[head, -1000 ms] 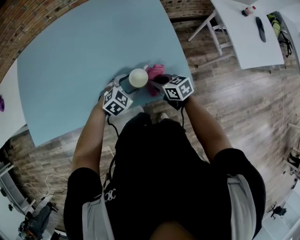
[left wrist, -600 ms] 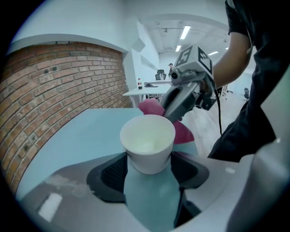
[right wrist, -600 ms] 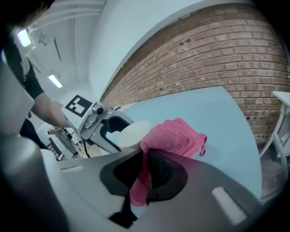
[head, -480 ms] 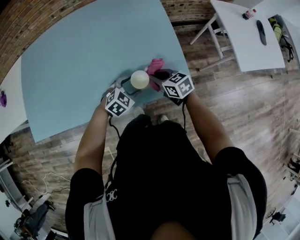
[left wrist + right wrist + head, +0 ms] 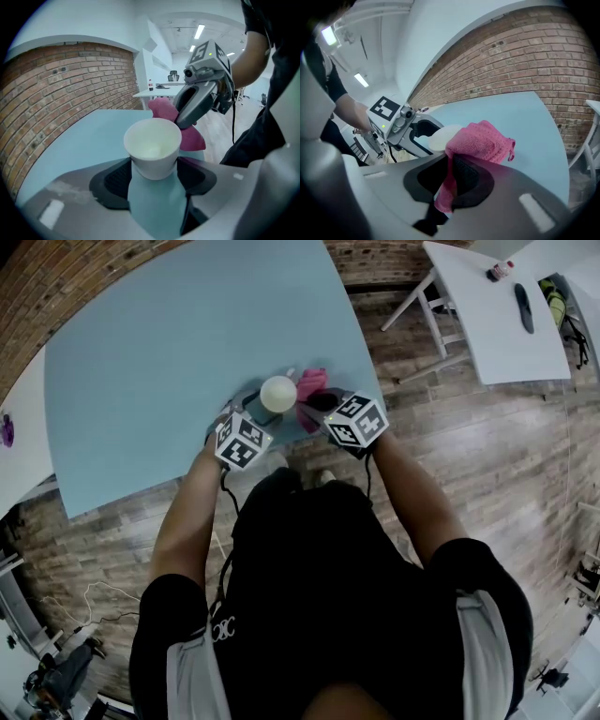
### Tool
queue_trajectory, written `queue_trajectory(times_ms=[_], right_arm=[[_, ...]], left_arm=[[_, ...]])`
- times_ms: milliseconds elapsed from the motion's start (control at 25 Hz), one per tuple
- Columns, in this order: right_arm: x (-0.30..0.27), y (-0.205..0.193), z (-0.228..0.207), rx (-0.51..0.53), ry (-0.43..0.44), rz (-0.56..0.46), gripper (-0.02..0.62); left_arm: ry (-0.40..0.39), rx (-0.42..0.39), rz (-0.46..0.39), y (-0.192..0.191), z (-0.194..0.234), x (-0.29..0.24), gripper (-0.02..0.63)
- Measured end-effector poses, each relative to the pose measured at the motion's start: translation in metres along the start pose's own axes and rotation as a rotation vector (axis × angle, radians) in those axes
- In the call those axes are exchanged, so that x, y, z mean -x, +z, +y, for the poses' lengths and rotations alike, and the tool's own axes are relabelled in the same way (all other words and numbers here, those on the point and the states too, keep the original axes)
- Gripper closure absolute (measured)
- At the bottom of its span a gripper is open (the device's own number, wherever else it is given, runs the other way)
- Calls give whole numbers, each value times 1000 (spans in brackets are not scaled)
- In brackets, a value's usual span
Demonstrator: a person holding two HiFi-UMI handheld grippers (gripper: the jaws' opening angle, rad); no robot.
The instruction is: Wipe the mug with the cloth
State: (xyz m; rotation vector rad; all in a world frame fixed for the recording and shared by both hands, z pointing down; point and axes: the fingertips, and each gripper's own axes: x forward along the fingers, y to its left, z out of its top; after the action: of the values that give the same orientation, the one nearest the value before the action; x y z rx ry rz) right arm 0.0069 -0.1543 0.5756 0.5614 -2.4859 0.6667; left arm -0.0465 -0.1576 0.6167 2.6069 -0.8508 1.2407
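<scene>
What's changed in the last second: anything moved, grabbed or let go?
The right gripper pushed the pink cloth slightly farther along the mug, then brought it back. Nothing was released: the left gripper still clamps the mug and the right still pinches the cloth.

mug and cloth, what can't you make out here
- Handle of mug: none shows in any view; its far side is turned away in the left gripper view.
- Whether cloth touches mug: right gripper covers that spot; in the right gripper view the cloth is in front.
- Things on far white table, head view: too small.
</scene>
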Motion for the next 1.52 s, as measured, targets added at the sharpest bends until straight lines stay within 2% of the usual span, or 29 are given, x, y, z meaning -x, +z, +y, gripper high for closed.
queue_trajectory(times_ms=[440, 600, 720, 920, 1000, 1080, 1120, 1200, 1360, 1440, 1520], right_arm=[[-18, -25, 38, 108, 68, 89, 557], [-30, -35, 44, 165, 60, 147, 557], [-35, -38, 40, 218, 20, 181, 557], [-42, -38, 32, 218, -11, 201, 557], [-45, -36, 33, 225, -10, 200, 557], [-49, -33, 33, 241, -15, 200, 557], [-51, -31, 33, 248, -17, 201, 558], [-52, -29, 32, 249, -15, 200, 558], [-47, -29, 32, 241, -7, 184, 557], [-40, -29, 31, 231, -7, 167, 558], [-33, -27, 31, 222, -7, 144, 558]], left_arm=[[22, 69, -22, 2, -2, -1, 279], [4, 26, -6, 0, -3, 0, 282], [-13, -14, 13, -3, -4, 2, 282], [-30, -24, 16, -4, -8, 6, 287], [-36, -55, 22, -3, -16, 4, 313], [-25, -117, 47, -7, -24, 1, 488], [-20, -133, 57, -10, -28, -1, 515], [-31, -95, 60, -17, -33, -3, 503], [-17, 52, 29, -30, -32, 7, 515], [18, 148, -15, -30, -26, 17, 590], [58, 228, -63, -30, -19, 31, 600]])
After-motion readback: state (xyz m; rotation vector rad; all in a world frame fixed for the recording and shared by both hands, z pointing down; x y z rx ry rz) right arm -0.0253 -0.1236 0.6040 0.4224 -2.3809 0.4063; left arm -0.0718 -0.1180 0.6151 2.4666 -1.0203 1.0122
